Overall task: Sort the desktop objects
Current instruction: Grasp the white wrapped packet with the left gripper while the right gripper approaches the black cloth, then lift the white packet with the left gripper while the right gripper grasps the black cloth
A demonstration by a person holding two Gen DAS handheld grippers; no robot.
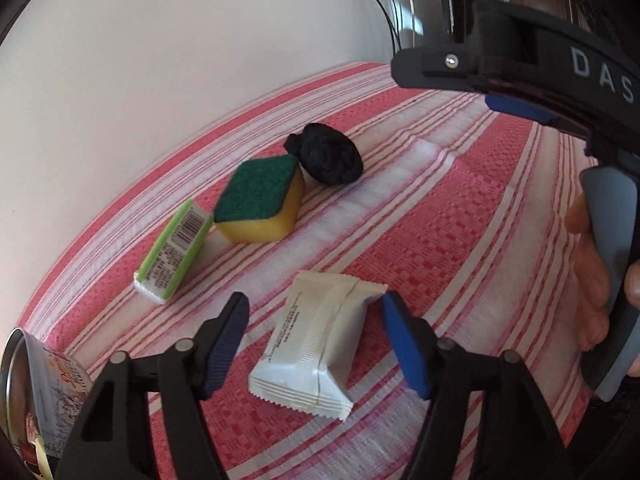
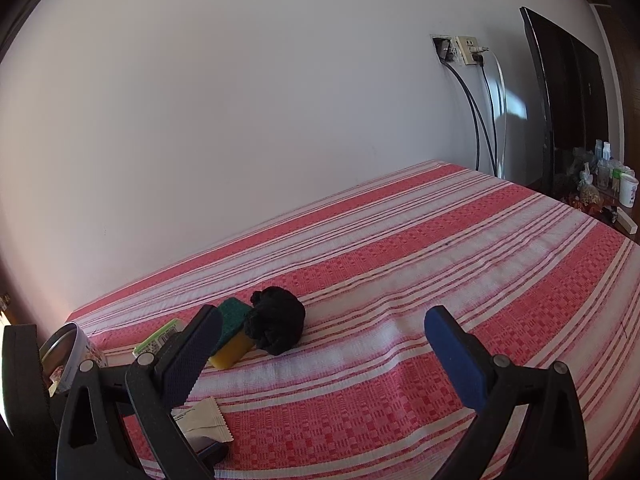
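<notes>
A white sealed packet [image 1: 316, 344] lies on the red striped cloth [image 1: 460, 248], between the open fingers of my left gripper [image 1: 316, 332], which does not touch it. Beyond it lie a green and white bar [image 1: 174, 250], a yellow sponge with a green pad [image 1: 260, 200] and a black cloth ball [image 1: 326, 154]. My right gripper [image 2: 324, 336] is open and empty above the cloth; it also shows at the upper right of the left wrist view [image 1: 520, 76]. The right wrist view shows the black ball [image 2: 276, 326], the sponge [image 2: 232, 334], the bar [image 2: 158, 338] and the packet's corner [image 2: 204, 422].
A round tin [image 1: 28, 384] with a printed label stands at the cloth's left edge; it also shows in the right wrist view [image 2: 66, 354]. A dark monitor [image 2: 568, 96], wall sockets with cables [image 2: 472, 92] and small bottles and cups [image 2: 604, 176] are at the far right.
</notes>
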